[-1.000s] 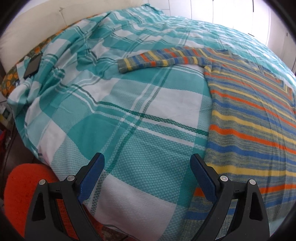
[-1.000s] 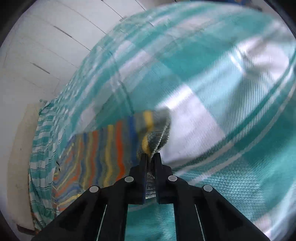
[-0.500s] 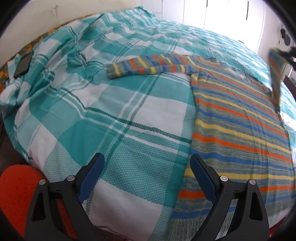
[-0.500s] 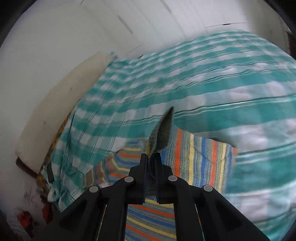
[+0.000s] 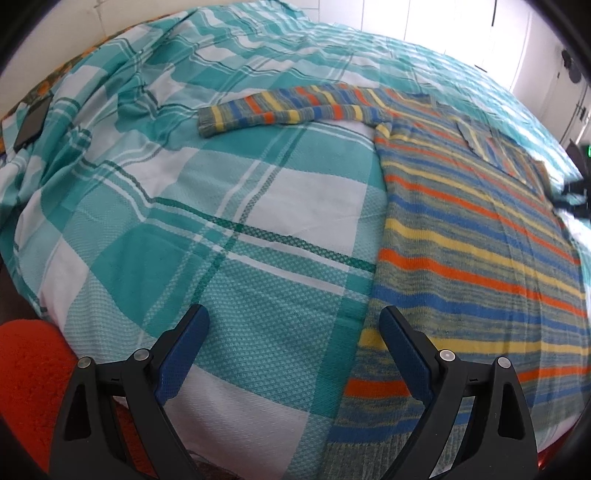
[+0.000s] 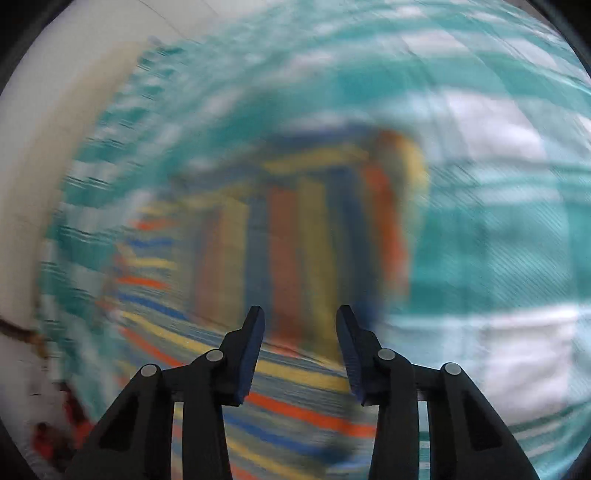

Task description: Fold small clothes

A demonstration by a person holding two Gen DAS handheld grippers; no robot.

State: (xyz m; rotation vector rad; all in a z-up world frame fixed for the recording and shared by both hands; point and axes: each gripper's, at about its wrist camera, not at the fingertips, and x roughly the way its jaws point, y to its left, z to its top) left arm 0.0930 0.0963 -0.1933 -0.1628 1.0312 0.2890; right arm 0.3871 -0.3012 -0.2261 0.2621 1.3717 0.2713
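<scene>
A striped knit sweater (image 5: pixel 461 236) lies flat on the right half of the teal plaid bedcover (image 5: pixel 221 206). Its left sleeve (image 5: pixel 288 109) stretches out to the left. The other sleeve (image 5: pixel 491 144) lies folded across the chest. My left gripper (image 5: pixel 293 328) hangs open over the bed's near edge, its right finger above the sweater's side edge, holding nothing. The right wrist view is blurred by motion. In it my right gripper (image 6: pixel 300 325) has its jaws opening with nothing between them, above the folded sleeve (image 6: pixel 295 240) and the sweater body (image 6: pixel 295 402).
A dark phone (image 5: pixel 31 123) rests on the rumpled cover at the far left. Something orange-red (image 5: pixel 29 376) sits below the bed's near left corner. White panelled doors (image 5: pixel 443 29) stand behind the bed.
The right gripper carried the sleeve end across over the sweater's body and let it go; its jaws have parted. The left gripper stayed open and almost still.
</scene>
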